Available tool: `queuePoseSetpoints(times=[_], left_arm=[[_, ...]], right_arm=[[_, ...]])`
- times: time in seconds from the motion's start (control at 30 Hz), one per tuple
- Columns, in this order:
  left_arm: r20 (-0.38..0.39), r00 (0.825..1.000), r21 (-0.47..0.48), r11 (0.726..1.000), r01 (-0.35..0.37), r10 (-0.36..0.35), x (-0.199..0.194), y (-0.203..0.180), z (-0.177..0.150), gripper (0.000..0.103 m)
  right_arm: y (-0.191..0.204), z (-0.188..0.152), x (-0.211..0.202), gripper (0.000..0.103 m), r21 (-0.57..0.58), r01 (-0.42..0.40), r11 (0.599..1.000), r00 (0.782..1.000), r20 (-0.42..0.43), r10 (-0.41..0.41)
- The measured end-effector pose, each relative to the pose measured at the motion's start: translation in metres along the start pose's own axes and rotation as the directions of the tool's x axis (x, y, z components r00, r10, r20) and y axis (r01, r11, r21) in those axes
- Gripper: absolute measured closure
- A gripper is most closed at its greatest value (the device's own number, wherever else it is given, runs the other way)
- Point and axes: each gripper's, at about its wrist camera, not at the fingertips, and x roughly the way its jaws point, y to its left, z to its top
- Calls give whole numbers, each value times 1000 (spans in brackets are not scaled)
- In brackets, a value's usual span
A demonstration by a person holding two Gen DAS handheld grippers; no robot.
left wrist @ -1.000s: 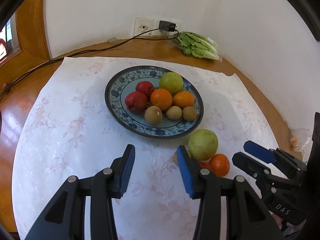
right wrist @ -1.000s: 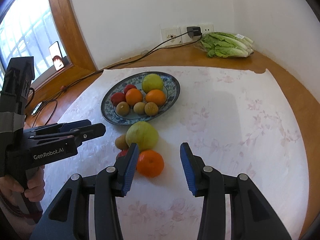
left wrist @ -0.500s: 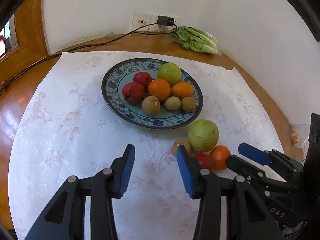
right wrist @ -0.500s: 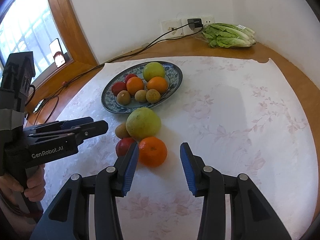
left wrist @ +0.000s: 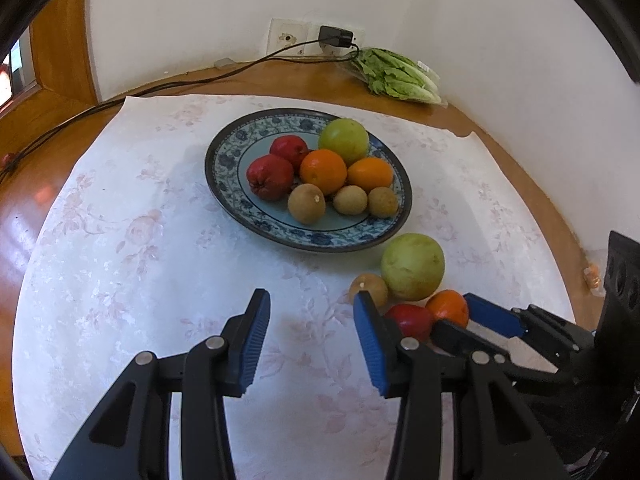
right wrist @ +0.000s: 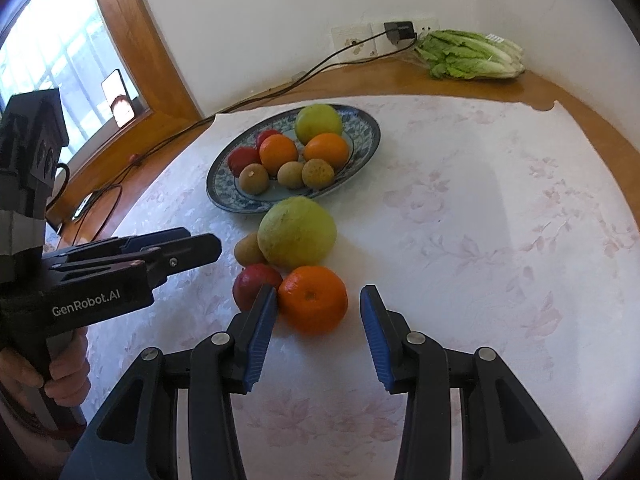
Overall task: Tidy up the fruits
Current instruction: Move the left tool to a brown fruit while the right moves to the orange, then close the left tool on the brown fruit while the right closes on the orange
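A blue patterned plate [left wrist: 224,168] [right wrist: 360,148] holds several fruits: red ones, oranges, a green one and brown ones. On the cloth in front of it lie a big green fruit [right wrist: 297,231] [left wrist: 412,267], a brown fruit [right wrist: 248,249] [left wrist: 369,289], a red fruit [right wrist: 253,283] [left wrist: 409,320] and an orange [right wrist: 313,299] [left wrist: 447,306]. My right gripper [right wrist: 318,312] is open, its jaws on either side of the orange's near half, apart from it. My left gripper [left wrist: 307,320] is open and empty over the cloth, left of the loose fruits.
A bag of lettuce [right wrist: 472,56] [left wrist: 396,76] lies at the back by the wall sockets [left wrist: 288,36]. A black cable [right wrist: 248,96] runs along the wooden table edge. A phone [right wrist: 118,98] leans on the window sill at the left.
Both grippers have moved forward toward the fruits. The right gripper's jaws now flank the orange. The jaws' opening has not changed.
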Motion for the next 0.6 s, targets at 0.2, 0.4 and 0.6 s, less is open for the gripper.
queuePoseSetpoints(times=[0.2, 0.4, 0.6], left_arm=[[-9, 1000, 15, 1000, 5, -5, 4, -7, -1, 57], [-16, 1000, 37, 999, 9, -9, 9, -17, -3, 57], [-9, 1000, 48, 999, 6, -6, 15, -22, -1, 58]], right_arm=[[0, -1, -2, 66, -6, 1, 1000, 1000, 9, 0], [-8, -2, -5, 66, 9, 43, 999, 999, 25, -43], [-10, -3, -6, 66, 10, 38, 999, 999, 34, -38]])
